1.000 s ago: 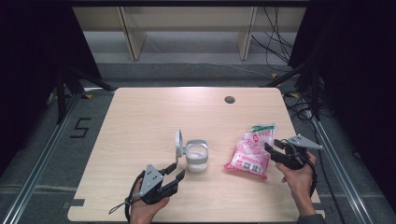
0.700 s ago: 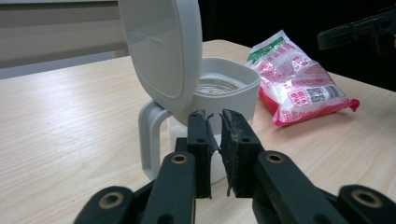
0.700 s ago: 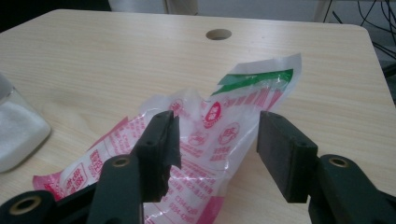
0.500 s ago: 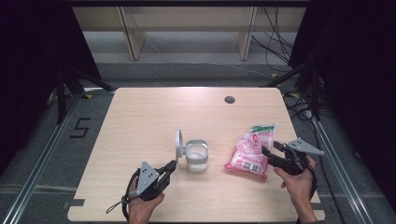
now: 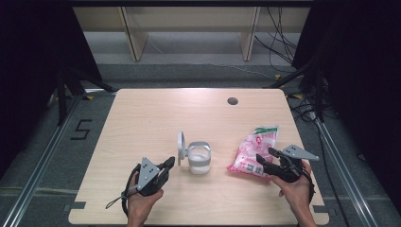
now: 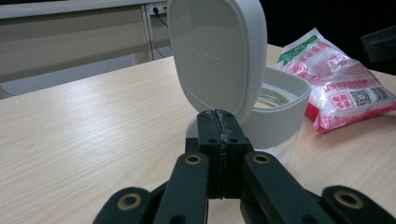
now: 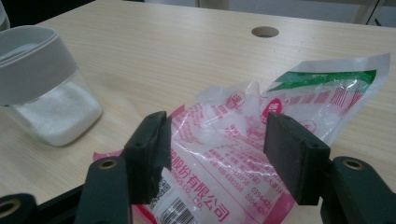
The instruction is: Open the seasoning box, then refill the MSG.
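You work on a table of pale, matt wood grain. The jar has a clear glossy body under a smooth matt white plastic collar and lid. The bag is crinkled, shiny printed plastic film. Your grippers' pads look matt black and slightly scuffed.

The far half of the table lies bare (apart from a small cable hole near the back edge), so a gripper could sweep there freely. Mid-table stands a clear container with white granules, its hinged lid upright on its left side, blocking approach from that side. Just right of it lies a pink plastic bag; the gap between them is narrow. The left front area is open.
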Tool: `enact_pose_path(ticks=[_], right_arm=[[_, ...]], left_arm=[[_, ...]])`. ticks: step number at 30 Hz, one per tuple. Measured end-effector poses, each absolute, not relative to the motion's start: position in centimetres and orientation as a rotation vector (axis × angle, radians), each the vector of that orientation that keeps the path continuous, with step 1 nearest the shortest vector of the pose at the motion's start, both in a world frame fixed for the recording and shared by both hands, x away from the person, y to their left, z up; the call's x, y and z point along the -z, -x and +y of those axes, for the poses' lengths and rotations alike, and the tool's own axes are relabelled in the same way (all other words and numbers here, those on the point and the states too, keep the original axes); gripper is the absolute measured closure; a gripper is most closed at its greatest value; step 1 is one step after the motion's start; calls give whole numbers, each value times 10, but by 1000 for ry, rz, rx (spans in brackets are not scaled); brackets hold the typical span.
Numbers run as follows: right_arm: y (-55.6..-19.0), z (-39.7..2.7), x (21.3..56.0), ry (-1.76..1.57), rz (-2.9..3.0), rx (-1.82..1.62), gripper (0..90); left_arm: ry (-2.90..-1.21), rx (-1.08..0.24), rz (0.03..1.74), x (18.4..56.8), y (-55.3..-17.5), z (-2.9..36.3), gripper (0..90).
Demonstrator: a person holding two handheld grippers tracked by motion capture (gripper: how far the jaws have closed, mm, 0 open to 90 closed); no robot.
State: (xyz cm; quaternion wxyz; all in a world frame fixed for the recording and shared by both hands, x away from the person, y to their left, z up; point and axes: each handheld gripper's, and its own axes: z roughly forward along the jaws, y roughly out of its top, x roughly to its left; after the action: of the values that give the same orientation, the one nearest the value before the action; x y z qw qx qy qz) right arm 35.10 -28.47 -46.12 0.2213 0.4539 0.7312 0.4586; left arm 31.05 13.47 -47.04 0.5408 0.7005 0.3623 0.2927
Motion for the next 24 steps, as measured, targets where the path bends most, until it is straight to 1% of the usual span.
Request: enact_pose_path(ticks=[4,6,10,13,17,24], right_arm=[[-348,-281,462,-1302,2001,-1297,410],[-350,-283,463,-1252,2010,-1276,410],[-345,-277,463,-1281,2024,-1289,410],[-346,-276,464,-1227,2034,-1291,410],[-341,-272,463,-1274,2048,-1283,410],[-336,-270,463,-1250,2038,-1315,409]], left_arm=[[-1664,-684,873,470,-312,135,892],[-1665,-686,876,470,-313,135,893],[-1664,-686,876,469,-315,135,892],[-1664,-689,862,470,-317,135,893],[-1674,-693,867,469,-317,135,893],[-1659,-694,866,466,-318,138,892]])
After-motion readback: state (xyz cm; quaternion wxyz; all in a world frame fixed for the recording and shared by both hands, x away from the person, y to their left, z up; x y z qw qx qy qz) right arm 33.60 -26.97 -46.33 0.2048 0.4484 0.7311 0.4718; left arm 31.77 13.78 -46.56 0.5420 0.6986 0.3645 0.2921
